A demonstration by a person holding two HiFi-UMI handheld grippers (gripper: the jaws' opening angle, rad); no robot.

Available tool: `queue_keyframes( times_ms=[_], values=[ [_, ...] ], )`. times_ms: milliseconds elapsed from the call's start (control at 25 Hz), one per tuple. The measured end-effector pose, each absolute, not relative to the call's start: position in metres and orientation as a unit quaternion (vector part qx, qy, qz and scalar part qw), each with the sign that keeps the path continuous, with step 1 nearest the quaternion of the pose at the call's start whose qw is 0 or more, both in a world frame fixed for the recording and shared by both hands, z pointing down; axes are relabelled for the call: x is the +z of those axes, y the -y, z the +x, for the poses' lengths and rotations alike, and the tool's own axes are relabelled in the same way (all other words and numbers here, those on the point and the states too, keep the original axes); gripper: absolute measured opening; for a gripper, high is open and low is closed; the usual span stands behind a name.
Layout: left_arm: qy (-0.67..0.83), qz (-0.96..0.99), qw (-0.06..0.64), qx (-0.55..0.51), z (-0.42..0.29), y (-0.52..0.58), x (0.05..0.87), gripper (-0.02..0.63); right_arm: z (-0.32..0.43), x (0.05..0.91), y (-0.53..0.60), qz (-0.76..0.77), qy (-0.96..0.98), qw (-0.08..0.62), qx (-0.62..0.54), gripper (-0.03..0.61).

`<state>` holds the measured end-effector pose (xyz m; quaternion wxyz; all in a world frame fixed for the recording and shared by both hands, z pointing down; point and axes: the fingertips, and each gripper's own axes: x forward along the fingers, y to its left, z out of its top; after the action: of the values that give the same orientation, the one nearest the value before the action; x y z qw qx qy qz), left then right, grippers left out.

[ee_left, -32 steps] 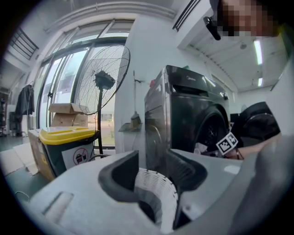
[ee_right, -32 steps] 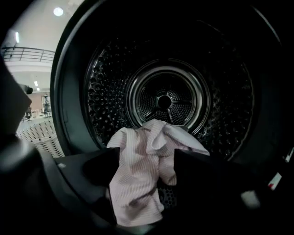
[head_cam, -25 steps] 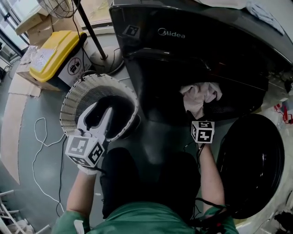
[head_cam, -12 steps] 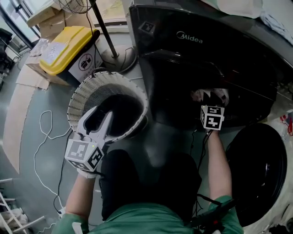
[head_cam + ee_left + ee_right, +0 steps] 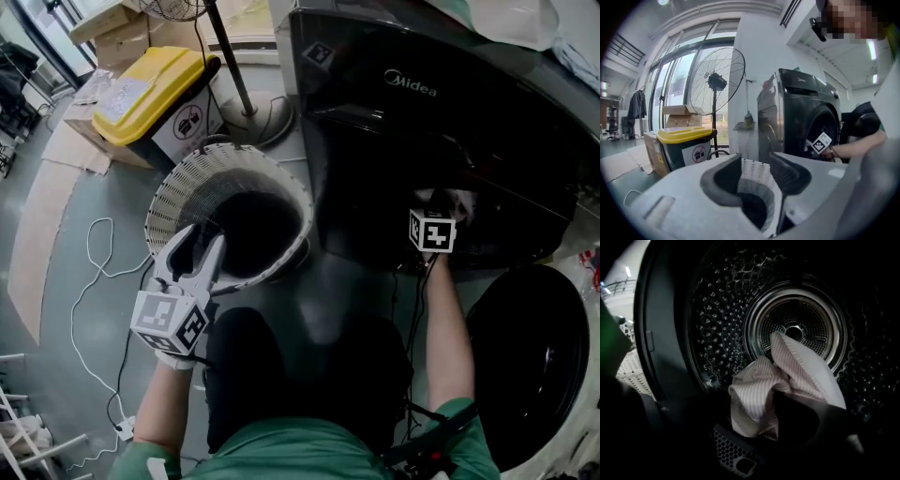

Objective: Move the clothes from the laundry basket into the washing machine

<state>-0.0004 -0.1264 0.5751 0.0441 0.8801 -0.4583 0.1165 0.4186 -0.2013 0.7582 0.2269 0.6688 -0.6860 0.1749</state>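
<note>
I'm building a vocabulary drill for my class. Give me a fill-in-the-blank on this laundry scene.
1. The striped cloth lies inside the washer's ____.
2. The bin has a ____ lid.
3. The left tool, jaws apart, points at the white ____.
Missing: drum; yellow; basket.

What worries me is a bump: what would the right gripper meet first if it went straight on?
Probably the striped cloth lying between the right gripper's jaws, which have just been opening; beyond it, the drum's back wall, though depth is unclear.
</note>
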Motion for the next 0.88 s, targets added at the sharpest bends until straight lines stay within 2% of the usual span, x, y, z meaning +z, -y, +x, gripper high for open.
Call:
queue_keyframes(
  times_ms=[80,160,520,760,880],
  values=[
    [0.45,0.885,0.045,0.113,0.007,0.129,0.576,0.186,0.419,0.753,0.185,0.676,0.687,0.201,0.176,0.354],
    [0.438,0.891,0.046,0.112,0.018,0.131,0.578,0.186,0.422,0.744,0.167,0.685,0.684,0.181,0.173,0.362],
    [0.406,0.907,0.047,0.101,0.044,0.133,0.58,0.186,0.426,0.692,0.096,0.714,0.675,0.076,0.171,0.36],
    [0.41,0.907,0.042,0.091,0.036,0.136,0.57,0.186,0.399,0.636,0.068,0.7,0.705,0.051,0.104,0.356],
    [0.413,0.906,0.037,0.083,0.034,0.14,0.561,0.186,0.392,0.603,0.056,0.706,0.704,0.031,0.072,0.317]
  ],
)
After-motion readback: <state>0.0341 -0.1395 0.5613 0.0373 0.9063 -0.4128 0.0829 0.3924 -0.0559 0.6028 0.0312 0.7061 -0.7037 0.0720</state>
